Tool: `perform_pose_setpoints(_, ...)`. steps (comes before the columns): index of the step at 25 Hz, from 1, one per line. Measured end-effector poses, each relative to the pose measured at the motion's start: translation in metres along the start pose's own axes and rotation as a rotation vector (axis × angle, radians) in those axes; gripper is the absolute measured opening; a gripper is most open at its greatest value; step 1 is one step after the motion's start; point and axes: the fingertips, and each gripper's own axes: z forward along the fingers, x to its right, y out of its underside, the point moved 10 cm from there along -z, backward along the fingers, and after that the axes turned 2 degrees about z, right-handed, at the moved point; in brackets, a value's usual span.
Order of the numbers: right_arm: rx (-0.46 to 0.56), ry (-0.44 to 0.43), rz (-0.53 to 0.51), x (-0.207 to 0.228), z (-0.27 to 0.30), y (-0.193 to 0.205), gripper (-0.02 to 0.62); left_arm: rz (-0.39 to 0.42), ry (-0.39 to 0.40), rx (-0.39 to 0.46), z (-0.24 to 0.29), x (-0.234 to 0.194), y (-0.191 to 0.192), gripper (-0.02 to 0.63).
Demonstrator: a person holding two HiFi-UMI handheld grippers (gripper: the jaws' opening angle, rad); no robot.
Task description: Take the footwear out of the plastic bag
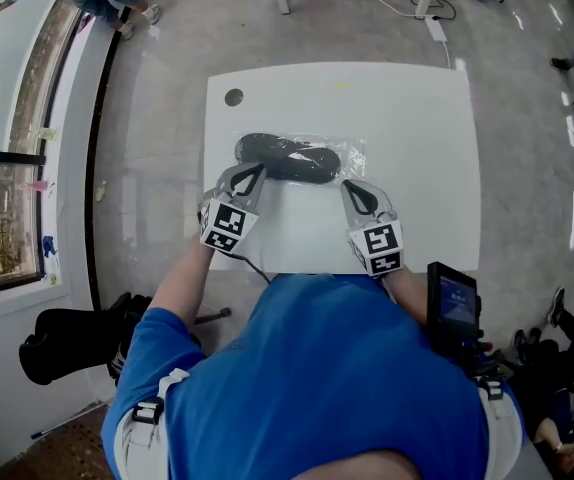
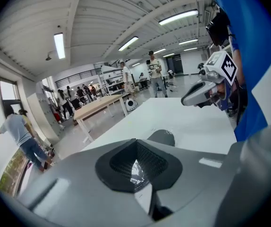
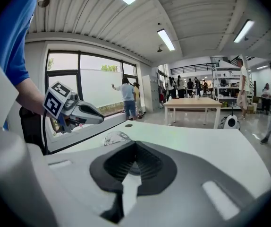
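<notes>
Footwear point(image 1: 287, 158) — black, inside clear bag point(image 1: 353, 158), lying mid-tabletop point(image 1: 417, 108), toward far side. Nothing out yet; task looks to be at its start, whole removal left: grip bag, open it, draw footwear out. Left gripper point(image 1: 252, 175) just beside bag's near-left end, right gripper point(image 1: 352, 188) just beside its near-right end. Fingers of both together, nothing clamped. No brand or label readable on bag or footwear — only square markers on gripper cubes.
</notes>
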Motion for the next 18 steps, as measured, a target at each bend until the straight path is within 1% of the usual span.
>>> perform_pose_setpoints(4, -0.017, 0.012, 0.011, -0.001, 0.005, -0.002, 0.003, 0.128, 0.131, -0.056, 0.022, -0.018, 0.005, 0.008)
perform_pose_setpoints(6, -0.027, 0.025, 0.014, 0.000, 0.005, -0.003, 0.003, 0.167, 0.209, -0.086, 0.034, -0.028, 0.007, 0.014)
perform_pose_setpoints(7, -0.033, 0.033, 0.016, 0.001, 0.006, -0.004, 0.003, 0.178, 0.255, -0.105, 0.041, -0.034, 0.007, 0.131)
perform_pose_setpoints(8, -0.041, 0.042, 0.019, 0.001, 0.007, -0.006, 0.003, 0.188, 0.299, -0.124, 0.047, -0.042, 0.007, 0.175)
perform_pose_setpoints(11, -0.064, 0.068, 0.030, -0.001, 0.013, -0.004, 0.003, 0.235, 0.405, -0.170, 0.068, -0.063, 0.014, 0.227)
perform_pose_setpoints(13, -0.078, 0.081, 0.037, -0.002, 0.017, 0.005, 0.003, 0.277, 0.493, -0.213, 0.086, -0.069, 0.022, 0.273)
perform_pose_setpoints(15, -0.098, 0.087, 0.038, -0.001, 0.020, 0.012, 0.003, 0.316, 0.597, -0.275, 0.106, -0.074, 0.026, 0.330)
perform_pose_setpoints(16, -0.109, 0.088, 0.037, -0.001, 0.021, 0.013, 0.003, 0.334, 0.643, -0.306, 0.115, -0.076, 0.026, 0.373)
perform_pose_setpoints(18, -0.128, 0.090, 0.035, -0.002, 0.021, 0.013, 0.003, 0.358, 0.719, -0.361, 0.131, -0.082, 0.025, 0.419)
